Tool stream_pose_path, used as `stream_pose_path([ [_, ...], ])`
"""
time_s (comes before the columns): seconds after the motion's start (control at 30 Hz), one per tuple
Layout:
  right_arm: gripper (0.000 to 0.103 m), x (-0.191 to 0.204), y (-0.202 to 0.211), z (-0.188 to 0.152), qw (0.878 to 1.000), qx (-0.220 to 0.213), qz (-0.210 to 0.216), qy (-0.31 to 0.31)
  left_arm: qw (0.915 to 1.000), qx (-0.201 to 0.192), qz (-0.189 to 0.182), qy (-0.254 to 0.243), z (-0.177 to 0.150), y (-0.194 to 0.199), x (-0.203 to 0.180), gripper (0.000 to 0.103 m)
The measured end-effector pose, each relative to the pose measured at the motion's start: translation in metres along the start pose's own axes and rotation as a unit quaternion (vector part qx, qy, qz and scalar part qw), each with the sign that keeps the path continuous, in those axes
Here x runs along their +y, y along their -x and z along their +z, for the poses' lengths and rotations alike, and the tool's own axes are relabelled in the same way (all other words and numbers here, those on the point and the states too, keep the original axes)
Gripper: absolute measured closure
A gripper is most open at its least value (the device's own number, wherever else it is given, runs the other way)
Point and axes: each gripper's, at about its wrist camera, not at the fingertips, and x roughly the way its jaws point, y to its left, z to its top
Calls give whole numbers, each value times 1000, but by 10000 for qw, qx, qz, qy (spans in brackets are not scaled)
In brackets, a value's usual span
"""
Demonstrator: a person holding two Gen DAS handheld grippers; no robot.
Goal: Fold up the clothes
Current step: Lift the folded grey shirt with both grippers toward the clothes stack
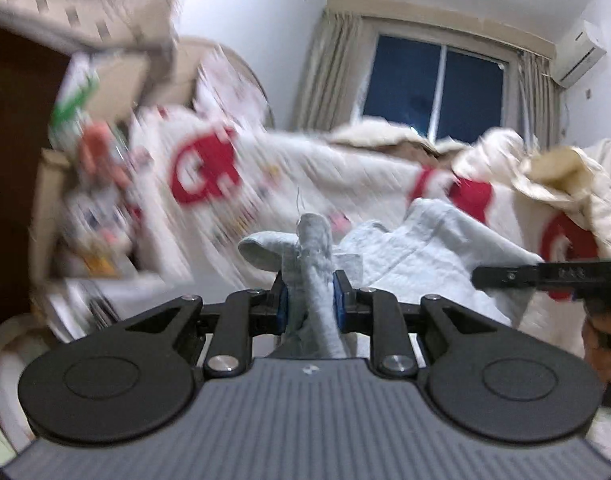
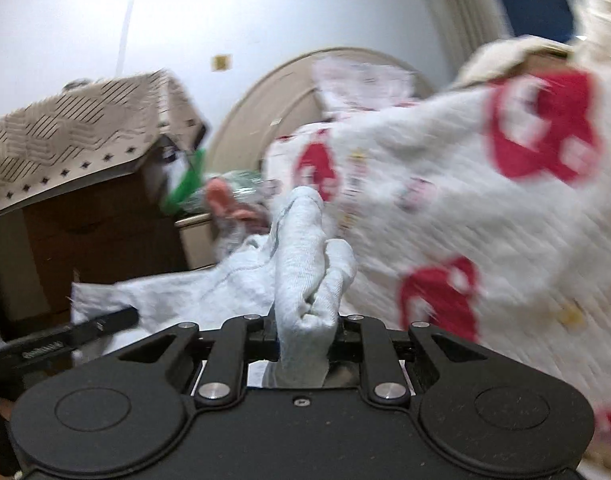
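A light grey garment [image 1: 417, 244] hangs stretched between both grippers, lifted above the bed. My left gripper [image 1: 311, 292] is shut on a bunched edge of it, the cloth rising between the blue pads. My right gripper [image 2: 305, 320] is shut on another bunched edge of the grey garment [image 2: 305, 264]. The right gripper's black finger [image 1: 513, 276] shows at the right of the left wrist view, and the left gripper's finger [image 2: 65, 338] shows at the left of the right wrist view. Both views are motion-blurred.
A white quilt with red prints [image 1: 289, 176] [image 2: 485, 200] covers the bed behind the garment. A dark wooden cabinet [image 2: 97, 232] under a patterned beige cloth [image 2: 77, 136] stands at the left, with cluttered packets [image 1: 93, 148] beside it. A window with curtains [image 1: 437, 88] is behind.
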Motion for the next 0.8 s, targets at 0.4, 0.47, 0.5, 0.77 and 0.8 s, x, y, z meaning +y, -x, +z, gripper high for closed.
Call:
stream_pose_path([
  [0.4, 82, -19, -129, 5, 9950, 58, 466, -884, 9871, 1046, 1120, 455, 39, -78, 90, 83],
  [0.47, 82, -26, -150, -2, 9924, 72, 500, -1120, 9796, 1431, 1349, 408, 28, -104, 89, 84],
  [0.5, 83, -30, -161, -5, 9909, 80, 517, -1238, 9787, 1473, 1416, 186, 25, -112, 80, 84],
  [0.77, 64, -70, -225, -38, 9729, 147, 300, -2289, 9689, 1488, 1960, 245, 6, -151, 75, 84],
  [0.8, 41, -78, -229, -46, 9686, 181, 156, -2475, 9654, 1530, 2089, 301, -2, -154, 80, 84],
])
